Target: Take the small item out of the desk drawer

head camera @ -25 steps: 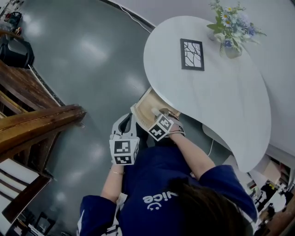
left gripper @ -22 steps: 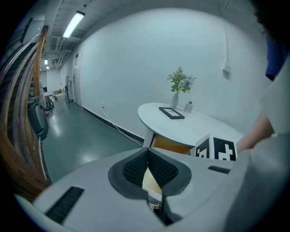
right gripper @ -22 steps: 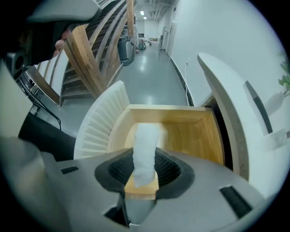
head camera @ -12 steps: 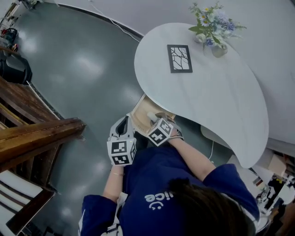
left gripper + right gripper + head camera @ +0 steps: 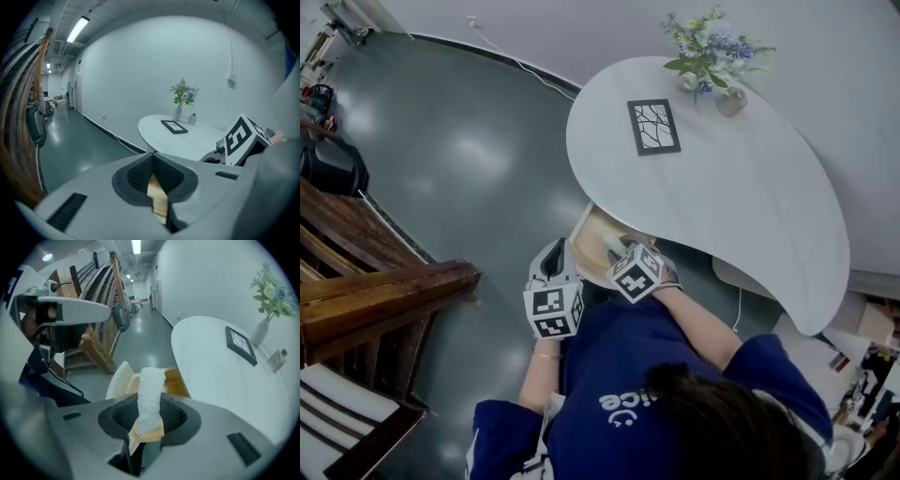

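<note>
Under the rounded end of the white desk (image 5: 741, 187), a wooden drawer (image 5: 592, 239) is seen pulled out, with its pale front panel (image 5: 118, 378) turned toward the person. Over this open drawer the right gripper (image 5: 150, 414) is held. Its jaws are clamped on a small white item (image 5: 151, 380), which is pinched at its lower part between the dark ribbed pads (image 5: 174, 414). The item stands up out of the pads, slightly bent. It is carried in the right gripper above the drawer's wooden floor; whether it is fully clear of the drawer's walls cannot be told.

Just beside the drawer's front, the left gripper (image 5: 152, 161) is held lower and nearer the person's body. Its jaws are closed together and nothing is gripped by them; only a strip of light wood is seen through the narrow gap behind the pads.

On the desk top a black-framed picture (image 5: 653, 127) is laid flat, and a vase of flowers (image 5: 710, 52) is set near the far edge, well apart from the drawer. Dark wooden furniture (image 5: 384, 291) is seen on the grey floor (image 5: 478, 150) to the left. A blue top (image 5: 619, 375) is worn by the person.
</note>
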A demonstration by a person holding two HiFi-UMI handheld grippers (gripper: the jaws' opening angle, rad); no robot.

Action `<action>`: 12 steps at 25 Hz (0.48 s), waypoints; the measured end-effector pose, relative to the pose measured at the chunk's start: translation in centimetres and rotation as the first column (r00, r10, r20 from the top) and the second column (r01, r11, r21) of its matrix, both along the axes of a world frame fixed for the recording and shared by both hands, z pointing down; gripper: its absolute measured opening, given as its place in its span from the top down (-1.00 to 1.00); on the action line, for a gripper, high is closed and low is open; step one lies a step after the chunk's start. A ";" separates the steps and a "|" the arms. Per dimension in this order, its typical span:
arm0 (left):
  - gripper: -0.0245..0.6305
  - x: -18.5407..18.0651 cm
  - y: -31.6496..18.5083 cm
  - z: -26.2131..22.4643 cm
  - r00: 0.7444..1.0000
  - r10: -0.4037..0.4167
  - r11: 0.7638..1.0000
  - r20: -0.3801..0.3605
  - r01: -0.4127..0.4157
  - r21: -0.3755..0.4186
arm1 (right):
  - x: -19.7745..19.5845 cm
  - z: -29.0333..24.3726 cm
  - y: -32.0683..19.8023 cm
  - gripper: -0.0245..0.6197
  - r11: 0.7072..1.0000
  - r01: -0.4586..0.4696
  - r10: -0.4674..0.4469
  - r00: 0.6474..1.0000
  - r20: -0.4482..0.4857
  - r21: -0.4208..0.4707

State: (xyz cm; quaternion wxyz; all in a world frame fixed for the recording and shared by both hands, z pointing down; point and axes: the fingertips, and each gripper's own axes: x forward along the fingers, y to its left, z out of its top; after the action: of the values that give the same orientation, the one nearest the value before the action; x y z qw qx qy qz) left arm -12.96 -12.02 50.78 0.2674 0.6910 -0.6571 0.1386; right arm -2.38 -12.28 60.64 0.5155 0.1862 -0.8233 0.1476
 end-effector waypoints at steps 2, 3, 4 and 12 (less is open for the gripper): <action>0.91 -0.1 -0.3 -0.3 1.000 -0.003 1.000 -0.004 0.003 0.008 | 0.0 -0.7 -0.3 0.50 1.000 -0.011 0.011 1.000 0.016 0.012; 0.92 0.0 -0.4 -0.5 1.000 -0.001 1.000 -0.007 0.001 0.012 | 0.1 -1.1 -0.4 0.50 1.000 -0.020 0.020 1.000 0.023 0.022; 0.91 0.1 -0.6 -0.6 1.000 0.002 1.000 -0.011 -0.002 0.017 | 0.2 -1.5 -0.7 0.50 0.999 -0.031 0.030 0.999 0.031 0.033; 0.91 1.5 -1.7 -1.9 0.999 0.037 0.999 -0.036 -0.035 0.037 | 1.2 -4.6 -2.5 0.50 0.989 -0.115 0.106 0.990 0.091 0.094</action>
State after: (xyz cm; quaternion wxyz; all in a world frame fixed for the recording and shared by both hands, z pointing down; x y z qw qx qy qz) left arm -11.47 -13.69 48.92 0.2640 0.7099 -0.6421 0.1187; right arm -1.17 -14.74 56.06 0.4609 0.2504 -0.8394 0.1427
